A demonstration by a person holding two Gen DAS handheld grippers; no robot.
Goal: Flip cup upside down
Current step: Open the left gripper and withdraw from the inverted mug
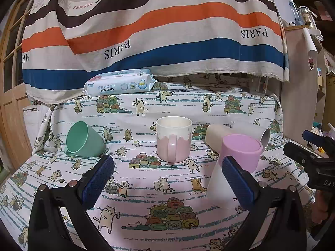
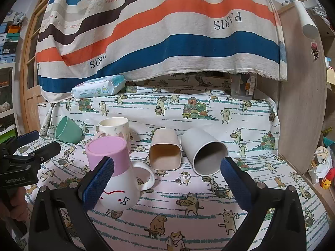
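Note:
A white mug with a pink base stands upside down on the cat-print cloth; it also shows in the left wrist view. A pink-and-white mug stands upright, mouth up, handle toward me. A green cup lies tilted at left. A beige square cup and a grey cup lie on their sides. My left gripper is open and empty in front of the upright mug. My right gripper is open and empty, its left finger beside the upside-down mug.
A pack of baby wipes lies at the back left under a striped hanging cloth. A wooden door stands at left. A wooden panel and cluttered shelves stand at right. The table edge drops off at right.

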